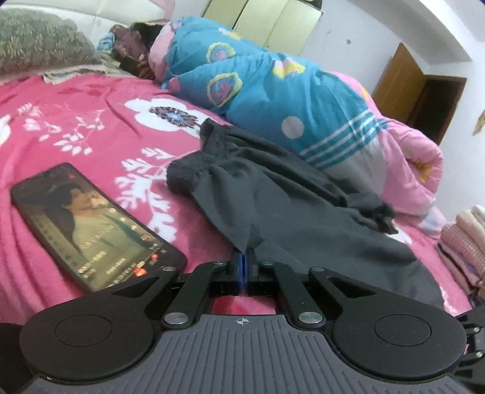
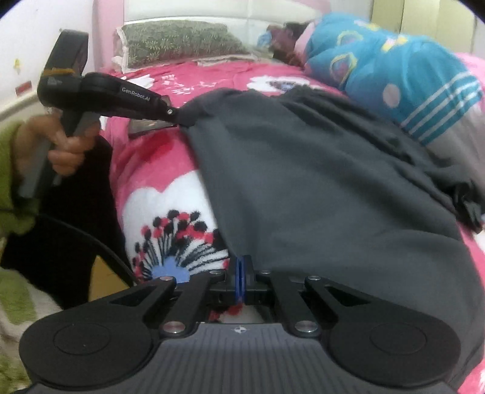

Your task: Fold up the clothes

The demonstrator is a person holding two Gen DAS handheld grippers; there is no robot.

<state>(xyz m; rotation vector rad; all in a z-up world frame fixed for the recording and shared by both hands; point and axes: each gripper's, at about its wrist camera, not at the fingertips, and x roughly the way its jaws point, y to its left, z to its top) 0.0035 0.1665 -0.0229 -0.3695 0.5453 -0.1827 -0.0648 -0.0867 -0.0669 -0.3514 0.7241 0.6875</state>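
- Nearby, a phone point(image 1: 94, 227) with a lit screen lies on the bed point(image 1: 75, 127) left of the grey garment point(image 1: 288, 206); a blue quilt point(image 1: 257, 91) bulks behind it, with a pillow point(image 2: 178, 45) at the headboard.
- Folded cloths point(image 1: 466, 239) are stacked at the right.
- Yellow cupboards point(image 1: 263, 18) and a brown door point(image 1: 400, 81) line the wall.
- "GenRobot.AI" is printed on the left claw point(image 2: 177, 118).
- Both the left claw and the right claw point(image 2: 241, 272) are closed, pinching the garment's near edge.

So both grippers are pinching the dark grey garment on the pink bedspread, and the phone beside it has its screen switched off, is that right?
Not quite: the phone has its screen lit, showing a video, as the left wrist view shows. Both the left gripper and right gripper do pinch the dark grey garment on the pink bedspread.
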